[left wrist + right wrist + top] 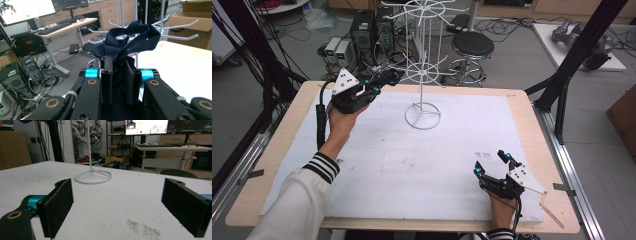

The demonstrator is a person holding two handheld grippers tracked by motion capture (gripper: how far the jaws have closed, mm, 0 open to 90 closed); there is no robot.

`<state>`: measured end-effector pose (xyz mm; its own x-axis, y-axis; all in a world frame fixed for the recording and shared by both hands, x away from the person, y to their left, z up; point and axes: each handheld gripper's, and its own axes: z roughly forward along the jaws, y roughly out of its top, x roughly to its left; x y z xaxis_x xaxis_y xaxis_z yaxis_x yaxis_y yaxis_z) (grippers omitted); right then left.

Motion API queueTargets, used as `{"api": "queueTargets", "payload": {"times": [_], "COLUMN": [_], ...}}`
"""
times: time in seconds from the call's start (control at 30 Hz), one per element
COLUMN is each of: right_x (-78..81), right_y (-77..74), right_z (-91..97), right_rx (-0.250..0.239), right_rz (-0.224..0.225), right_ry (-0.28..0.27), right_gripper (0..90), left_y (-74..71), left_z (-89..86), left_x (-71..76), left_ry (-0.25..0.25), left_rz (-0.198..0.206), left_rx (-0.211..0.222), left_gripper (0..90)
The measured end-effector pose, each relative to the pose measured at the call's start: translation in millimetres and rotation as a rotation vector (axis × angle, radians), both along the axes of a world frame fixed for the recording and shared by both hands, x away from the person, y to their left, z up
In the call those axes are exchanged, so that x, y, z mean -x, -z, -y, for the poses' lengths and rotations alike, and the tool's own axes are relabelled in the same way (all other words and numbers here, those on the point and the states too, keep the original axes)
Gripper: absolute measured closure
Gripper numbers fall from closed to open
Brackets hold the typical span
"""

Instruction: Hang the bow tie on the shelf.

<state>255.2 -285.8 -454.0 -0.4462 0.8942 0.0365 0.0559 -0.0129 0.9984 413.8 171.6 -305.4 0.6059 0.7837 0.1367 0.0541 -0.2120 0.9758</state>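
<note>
A dark navy cloth band [130, 37] bunches up between the jaws of my left gripper [117, 75], which is shut on it. Seen from above, that left gripper [387, 79] is held at the table's far left edge, left of a white wire hook rack [424, 75]. The rack's hooks [180, 37] reach out just behind the cloth. My right gripper [490, 161] rests low near the front right of the table, jaws wide apart. In its own view the right gripper [125, 205] has nothing between the pads, and the rack's ring base [93, 177] stands farther off.
A white mat [412, 165] covers the wooden table [277, 150], with a dark speckled stain [143, 228] close ahead of the right gripper. Behind the table are a black stool [472, 46] and computer boxes with cables [362, 35]. Black frame struts [562, 85] rise at the right.
</note>
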Motion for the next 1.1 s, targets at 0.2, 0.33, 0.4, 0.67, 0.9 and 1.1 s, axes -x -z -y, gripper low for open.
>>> {"api": "queueTargets", "payload": {"times": [0.2, 0.33, 0.4, 0.67, 0.9, 1.1], "right_x": [0.2, 0.2, 0.2, 0.4, 0.3, 0.3], "right_y": [0.1, 0.1, 0.1, 0.2, 0.3, 0.3], "right_z": [0.4, 0.4, 0.4, 0.5, 0.7, 0.7], "right_rx": [0.0, -0.001, 0.0, -0.003, -0.004, -0.005], "right_rz": [0.001, 0.001, 0.002, 0.001, 0.006, 0.007], "right_ry": [0.002, 0.001, 0.001, 0.001, 0.003, 0.002], "right_gripper": [9.7, 9.7, 9.7, 9.7, 9.7, 9.7], "left_y": [3.5, 4.8, 5.8, 11.6, 13.1, 12.3], "left_z": [4.5, 7.2, 8.7, 18.3, 24.5, 27.8], "left_x": [-3.0, -3.9, -4.5, -6.8, -5.1, -2.2], "left_ry": [-0.004, -0.001, 0.003, 0.01, 0.013, 0.021], "left_rz": [-0.011, -0.012, -0.018, -0.028, -0.005, -0.007], "left_rx": [-0.007, -0.013, -0.02, -0.061, -0.074, -0.091], "left_gripper": [78.1, 78.1, 78.1, 78.0, 78.0, 77.9]}}
